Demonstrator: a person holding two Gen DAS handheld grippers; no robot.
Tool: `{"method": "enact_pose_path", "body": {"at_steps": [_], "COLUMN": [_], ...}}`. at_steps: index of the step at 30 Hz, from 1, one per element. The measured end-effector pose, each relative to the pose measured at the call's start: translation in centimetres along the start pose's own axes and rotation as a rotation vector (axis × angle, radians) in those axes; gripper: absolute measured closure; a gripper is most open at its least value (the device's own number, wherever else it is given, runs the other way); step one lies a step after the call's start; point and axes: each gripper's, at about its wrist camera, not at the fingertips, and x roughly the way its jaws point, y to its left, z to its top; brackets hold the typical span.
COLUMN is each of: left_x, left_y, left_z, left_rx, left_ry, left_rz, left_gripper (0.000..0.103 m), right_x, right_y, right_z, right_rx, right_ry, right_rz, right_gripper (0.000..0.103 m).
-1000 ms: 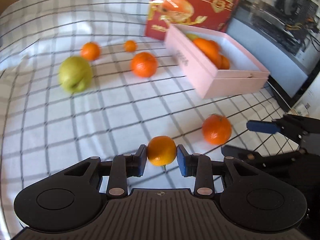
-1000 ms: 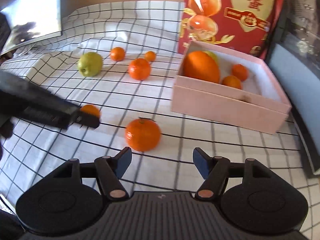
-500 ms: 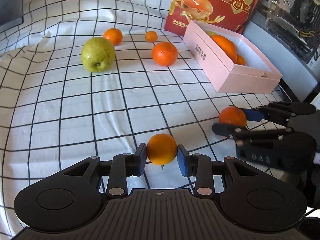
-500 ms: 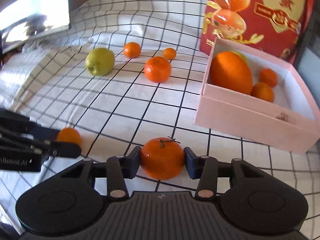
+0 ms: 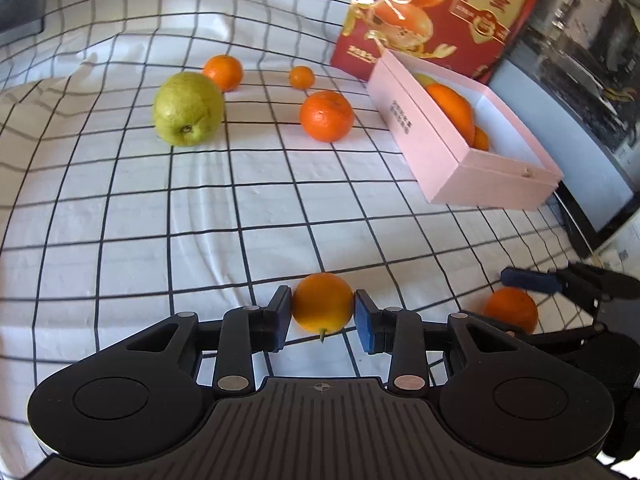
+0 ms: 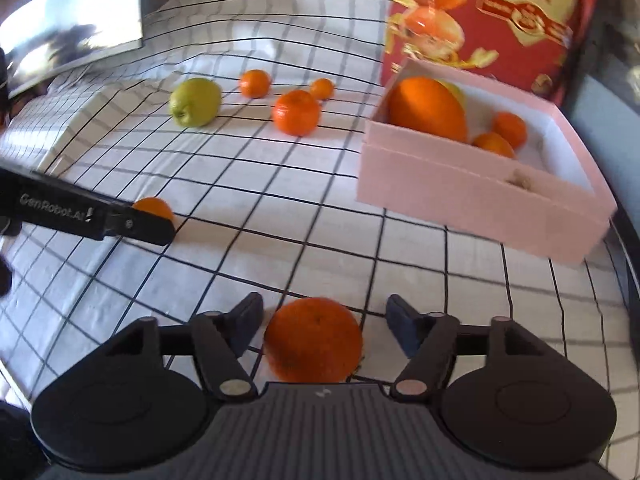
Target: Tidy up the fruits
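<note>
Both wrist cameras look steeply down, sharing the pink box point(image 5: 476, 168).

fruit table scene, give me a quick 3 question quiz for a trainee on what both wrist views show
1. True or false: the left gripper is shut on a small orange.
2. Multiple choice: the right gripper is
A. clamped on a tangerine
B. open, with a tangerine between its fingers untouched
C. holding the green apple
3. Fill in: the one green fruit loose on the checked cloth is an ____, apart from the pink box.

Key: 1 true. 2 B; its jaws have just been opening, gaps show on both sides of the tangerine. 3 apple.
</note>
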Motion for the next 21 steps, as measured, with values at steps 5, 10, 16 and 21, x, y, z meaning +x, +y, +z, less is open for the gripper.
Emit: {"method": "enact_pose_path", "body": {"at_steps": [5, 10, 16, 21], "left_x": [-0.09, -0.11, -0.05, -0.31], "left_y": [-0.3, -0.16, -0.84, -0.6], "left_z": [-0.42, -0.37, -0.72, -0.84], "left_rx": [0.038, 0.015, 0.066, 0.045], "left_ry": [-0.015, -0.019, -0.034, -0.02], "left_rz": [0.002, 0.002, 0.028, 0.006], "left_gripper": [0.066, 0.066, 0.064, 0.066], "right_x": [0.17, 0.54, 0.65, 0.52], "right_y": [0.03, 0.53, 0.7, 0.68], "right_z": [-0.41, -0.67, -0.35, -0.02], "right_rx": [-0.006, 0.011, 0.022, 0.022], "right_ry": [0.004, 0.003, 0.026, 0.057], "right_rz": [0.004, -0.006, -0.02, -0.017], "right_gripper": [0.013, 0.0, 0.0, 0.006]}}
